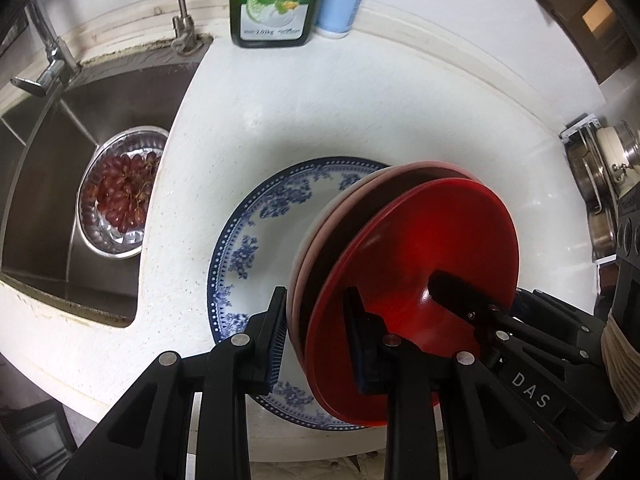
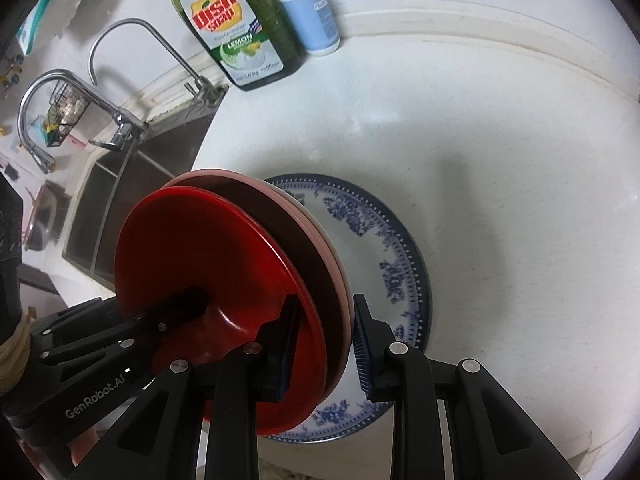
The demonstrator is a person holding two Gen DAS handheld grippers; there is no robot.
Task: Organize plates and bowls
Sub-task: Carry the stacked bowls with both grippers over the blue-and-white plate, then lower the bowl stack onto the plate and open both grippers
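Countertop (image 1: 280, 128) white, speckled, sink (image 1: 48, 184) alongside

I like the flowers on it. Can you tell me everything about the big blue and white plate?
The blue and white plate is round and glossy, like glazed ceramic. Its middle is plain white, its wide rim has blue flower sprays, and the edge carries a dark blue band with white dots. It lies flat on the white counter, right of the sink. Above it, a red plate stacked with a pink plate is held tilted by both hand-held grippers, covering part of it. Whether they touch it cannot be told.
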